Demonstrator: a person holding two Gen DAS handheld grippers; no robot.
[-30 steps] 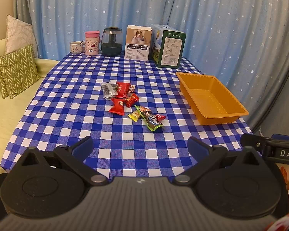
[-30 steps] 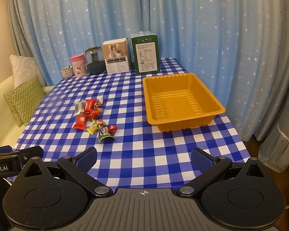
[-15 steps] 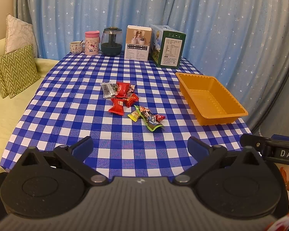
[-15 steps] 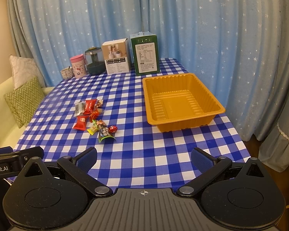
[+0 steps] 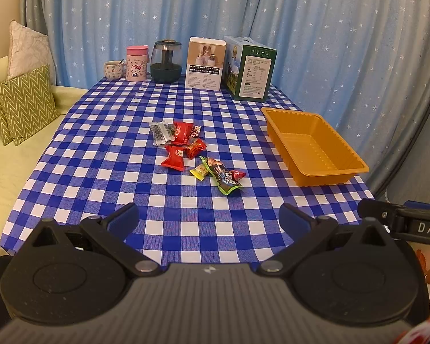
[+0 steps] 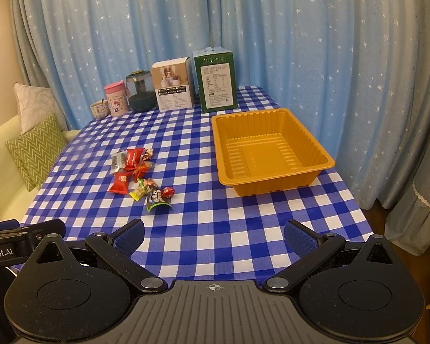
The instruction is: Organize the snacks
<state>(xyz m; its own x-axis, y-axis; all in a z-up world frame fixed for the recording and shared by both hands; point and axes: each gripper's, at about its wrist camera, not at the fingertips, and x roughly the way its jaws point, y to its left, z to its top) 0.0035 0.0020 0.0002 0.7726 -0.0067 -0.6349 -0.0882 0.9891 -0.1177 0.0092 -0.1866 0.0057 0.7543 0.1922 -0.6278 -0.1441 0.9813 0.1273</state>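
Note:
Several wrapped snacks (image 5: 196, 152) lie in a loose pile mid-table on the blue checked cloth; they also show in the right wrist view (image 6: 139, 176). An empty orange tray (image 5: 326, 173) stands to their right, seen too in the right wrist view (image 6: 324, 162). My left gripper (image 5: 209, 219) is open and empty, held over the table's near edge, well short of the snacks. My right gripper (image 6: 213, 235) is open and empty, also at the near edge, in front of the tray.
At the table's far edge stand a small cup (image 5: 113, 69), a pink Hello Kitty tumbler (image 5: 136, 63), a dark jar (image 5: 167, 61), a white box (image 5: 205, 63) and a green box (image 5: 250, 71). A sofa with cushions (image 5: 23, 103) is at left. Curtains hang behind.
Both grippers have barely shifted; the views are almost the same. Nothing on the table has moved.

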